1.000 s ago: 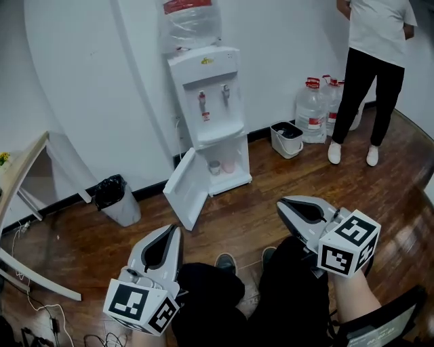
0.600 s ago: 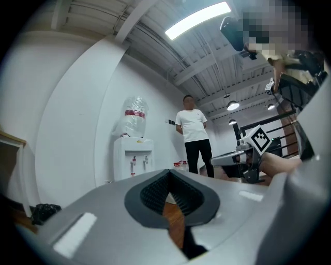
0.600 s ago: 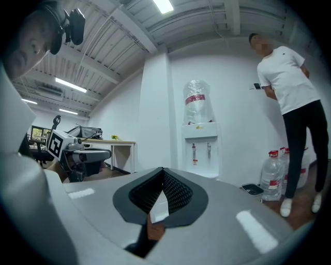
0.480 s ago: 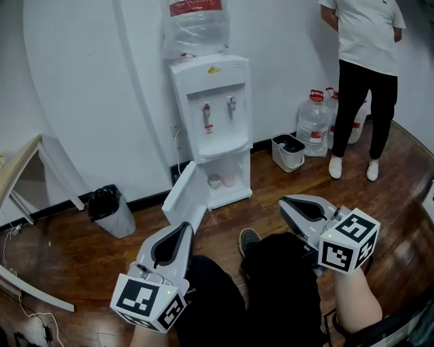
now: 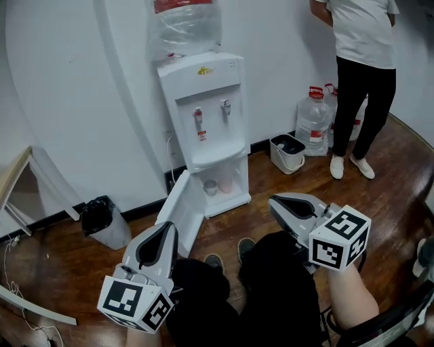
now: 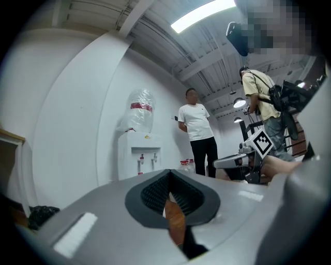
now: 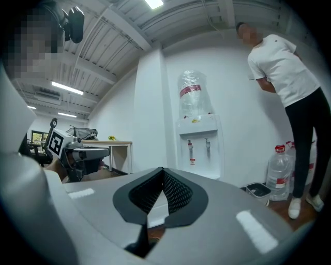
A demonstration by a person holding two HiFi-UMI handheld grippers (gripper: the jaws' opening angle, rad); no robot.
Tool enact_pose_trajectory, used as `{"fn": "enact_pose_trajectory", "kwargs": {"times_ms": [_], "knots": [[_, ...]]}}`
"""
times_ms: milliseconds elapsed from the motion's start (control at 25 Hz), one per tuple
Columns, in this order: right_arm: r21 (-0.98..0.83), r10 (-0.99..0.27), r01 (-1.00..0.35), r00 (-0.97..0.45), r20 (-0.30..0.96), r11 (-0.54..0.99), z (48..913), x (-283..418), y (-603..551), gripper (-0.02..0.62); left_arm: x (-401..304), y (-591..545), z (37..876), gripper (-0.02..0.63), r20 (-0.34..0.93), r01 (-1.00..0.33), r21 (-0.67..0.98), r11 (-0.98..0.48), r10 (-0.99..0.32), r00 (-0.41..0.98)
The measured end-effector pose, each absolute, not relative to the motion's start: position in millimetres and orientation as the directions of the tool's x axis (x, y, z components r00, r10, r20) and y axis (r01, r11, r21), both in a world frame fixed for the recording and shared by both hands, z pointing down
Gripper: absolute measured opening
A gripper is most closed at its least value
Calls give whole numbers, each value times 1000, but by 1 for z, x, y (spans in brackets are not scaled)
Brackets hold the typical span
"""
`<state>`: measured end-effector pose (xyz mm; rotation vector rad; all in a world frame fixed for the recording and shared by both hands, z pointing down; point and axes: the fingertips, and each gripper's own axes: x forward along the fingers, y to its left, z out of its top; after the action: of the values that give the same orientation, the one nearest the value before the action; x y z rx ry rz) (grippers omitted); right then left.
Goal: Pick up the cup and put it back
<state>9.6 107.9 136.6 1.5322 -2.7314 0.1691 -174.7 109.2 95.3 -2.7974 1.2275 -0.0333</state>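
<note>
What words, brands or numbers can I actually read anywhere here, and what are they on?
No text can be read as words.
Yellow logo on the water dispenser: too small.
Red band on the top bottle: blurred.
Red sticker under a tap: too small.
Red label on the floor bottle: blurred.
Cubes on the left gripper and right gripper: square patterns, no words.

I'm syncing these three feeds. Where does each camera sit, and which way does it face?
Head view: on the person's head, looking forward and down at the dispenser; shows the legs, left gripper and right gripper.
Left gripper view: on the left gripper, looking along its jaws toward the dispenser; right gripper at right.
Right gripper view: on the right gripper, facing the dispenser; left gripper at left.
Shared: all three see the dispenser and the bystander.
</note>
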Motion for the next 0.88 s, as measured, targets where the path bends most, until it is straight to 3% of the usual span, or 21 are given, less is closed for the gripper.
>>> {"fn": "enact_pose_trajectory", "kwargs": {"times_ms": [880], "knots": [[-67,-873,-879,-477,104,473,149,26,-42,2,-157,-54,108,12,-36,-707,-7,-707,-707,706]]}}
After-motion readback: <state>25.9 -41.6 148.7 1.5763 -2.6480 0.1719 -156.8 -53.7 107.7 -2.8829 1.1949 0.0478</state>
